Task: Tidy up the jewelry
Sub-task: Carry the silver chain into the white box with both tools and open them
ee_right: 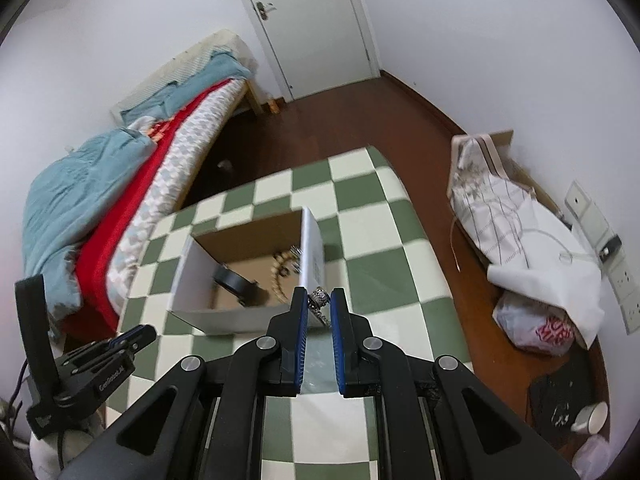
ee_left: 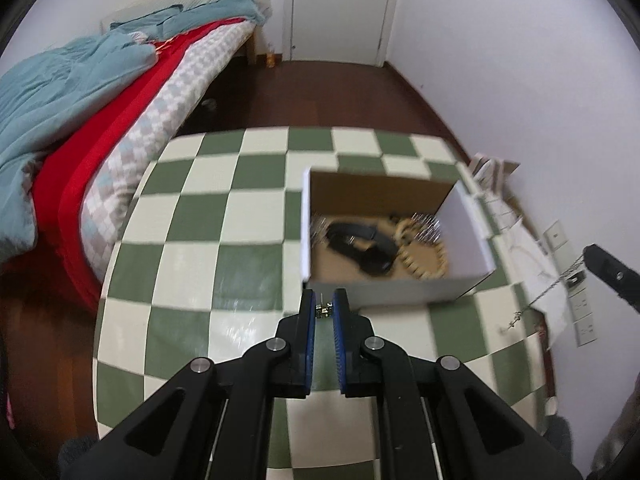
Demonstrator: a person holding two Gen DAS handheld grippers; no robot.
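Observation:
An open cardboard box stands on the green-and-white checked table. In it lie a black strap, a beaded bracelet and silver pieces. My left gripper is shut on a small metal jewelry piece just before the box's near wall. My right gripper is shut on a silver chain piece by the box's right wall. The chain hangs from the right gripper in the left wrist view.
A bed with blue and red bedding stands left of the table. Bags and cloth lie on the floor at the right wall. A white door is at the back. The left gripper shows at lower left of the right wrist view.

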